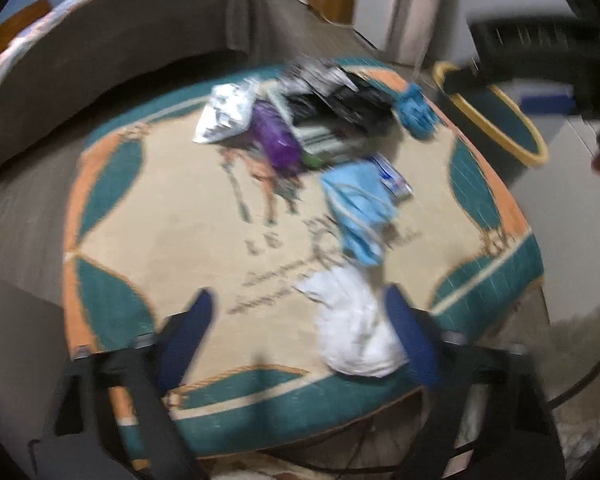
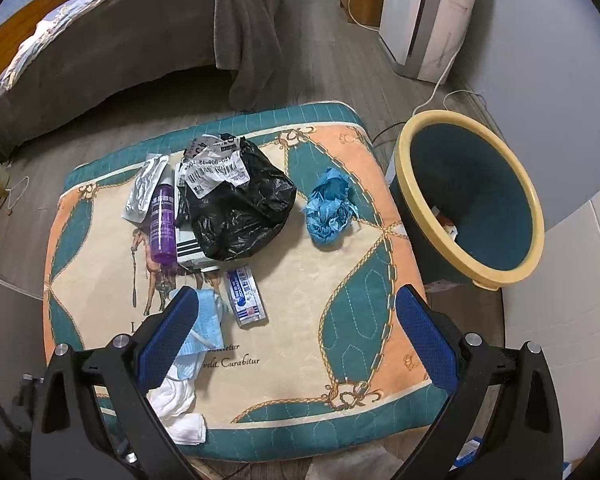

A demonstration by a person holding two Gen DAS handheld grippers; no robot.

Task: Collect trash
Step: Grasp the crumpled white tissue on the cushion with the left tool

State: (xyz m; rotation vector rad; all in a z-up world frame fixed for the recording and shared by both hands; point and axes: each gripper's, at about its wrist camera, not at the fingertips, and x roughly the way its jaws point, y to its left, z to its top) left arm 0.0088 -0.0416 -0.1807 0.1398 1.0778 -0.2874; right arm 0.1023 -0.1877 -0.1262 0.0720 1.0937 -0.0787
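While both grippers are held above a teal, peach and cream mat (image 2: pixel 300 332) on the wooden floor, the trash is seen scattered across its middle. A crumpled black plastic bag (image 2: pixel 240 216) with a torn white barcode label is piled over a striped box; just beside it lie a purple bottle (image 2: pixel 163 222) and a silver foil pouch (image 2: pixel 144 192). A wad of crumpled blue paper (image 2: pixel 329 210) sits apart, nearer the bin (image 2: pixel 496 272), a teal bucket with a yellow rim standing just off the mat's edge. A small printed wrapper (image 2: pixel 247 300) lies near a light blue face mask (image 1: pixel 358 208), and a crumpled white tissue (image 1: pixel 354 328) rests close to the mat's near edge. The left gripper (image 1: pixel 300 312) is seen with its blue pads apart, the tissue lying between them against the right-hand pad, though blur hides whether it is touched. The right gripper (image 2: pixel 296 320) is spread wide, with nothing held.
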